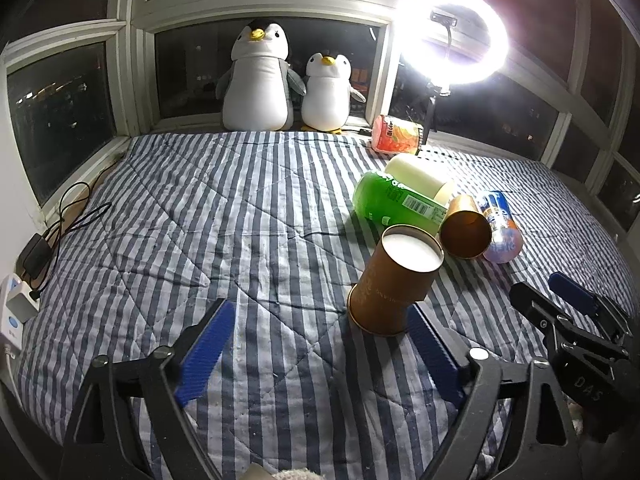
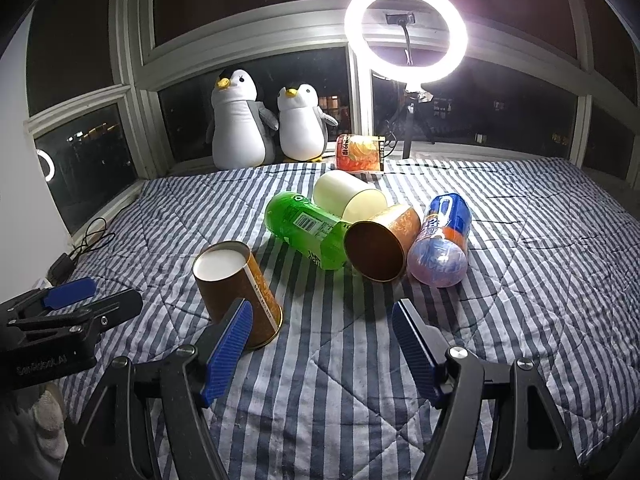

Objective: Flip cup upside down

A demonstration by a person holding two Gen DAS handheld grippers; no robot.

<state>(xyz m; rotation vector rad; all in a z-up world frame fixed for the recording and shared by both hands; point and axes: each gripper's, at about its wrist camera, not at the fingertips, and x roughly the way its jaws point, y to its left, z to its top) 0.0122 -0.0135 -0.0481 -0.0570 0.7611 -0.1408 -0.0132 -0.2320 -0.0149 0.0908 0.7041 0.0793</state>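
Observation:
A brown paper cup [image 1: 394,280] stands upside down on the striped bedspread [image 1: 200,220], white base up and rim down, leaning slightly. It also shows in the right wrist view [image 2: 236,284]. My left gripper [image 1: 320,340] is open and empty, its right finger just beside the cup's rim. My right gripper [image 2: 322,344] is open and empty, its left finger in front of the cup's lower edge. A second brown cup [image 2: 378,244] lies on its side with its mouth toward me.
A green bottle [image 2: 308,228], a cream cup [image 2: 348,198], a blue and orange can [image 2: 442,240] and an orange package [image 2: 360,152] lie beyond. Two plush penguins [image 2: 240,120] and a ring light [image 2: 406,32] stand at the window. Cables [image 1: 60,220] lie at the left edge.

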